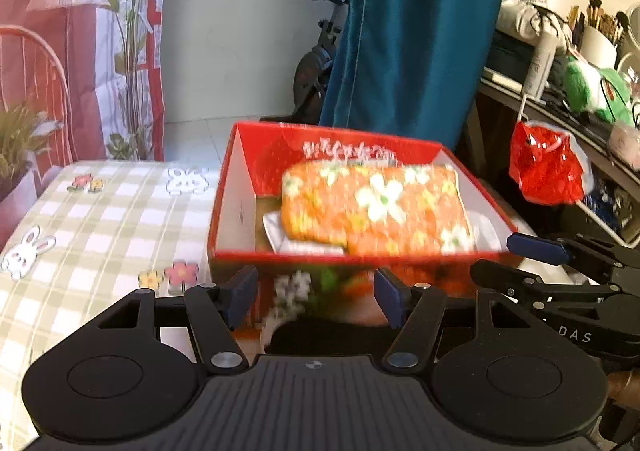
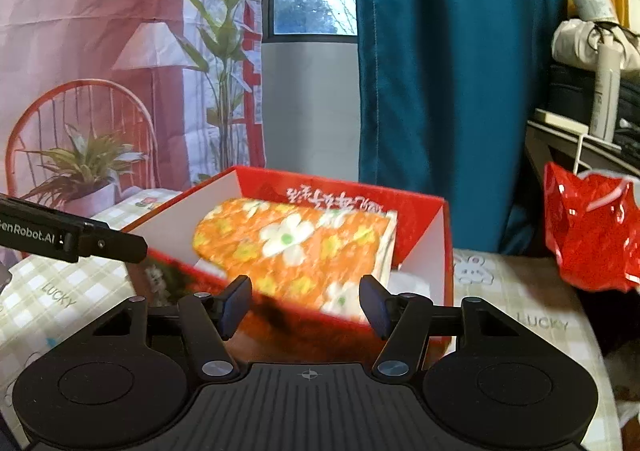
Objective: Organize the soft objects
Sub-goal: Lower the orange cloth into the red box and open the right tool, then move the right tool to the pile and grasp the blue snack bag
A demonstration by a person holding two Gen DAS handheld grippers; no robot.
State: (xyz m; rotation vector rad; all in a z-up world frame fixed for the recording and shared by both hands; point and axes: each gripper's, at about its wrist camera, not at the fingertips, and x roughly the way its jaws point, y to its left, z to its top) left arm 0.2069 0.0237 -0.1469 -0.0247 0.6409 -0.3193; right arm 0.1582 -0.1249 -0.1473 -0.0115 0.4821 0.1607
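Observation:
A folded orange cloth with white and yellow flowers [image 1: 376, 207] lies in an open red box [image 1: 236, 179] on the checked tablecloth. It rests on something white. It also shows in the right wrist view [image 2: 296, 247], inside the red box [image 2: 424, 227]. My left gripper [image 1: 316, 299] is open and empty just in front of the box's near wall. My right gripper [image 2: 304, 303] is open and empty at the box's near edge. The right gripper also shows at the right of the left wrist view [image 1: 520, 263].
A checked tablecloth with rabbits and flowers [image 1: 100, 219] covers the table. A red plastic bag [image 2: 592, 231] hangs at the right from a cluttered shelf [image 1: 560, 99]. A teal curtain [image 2: 448, 83] hangs behind the box. A green plush toy [image 1: 596, 91] sits on the shelf.

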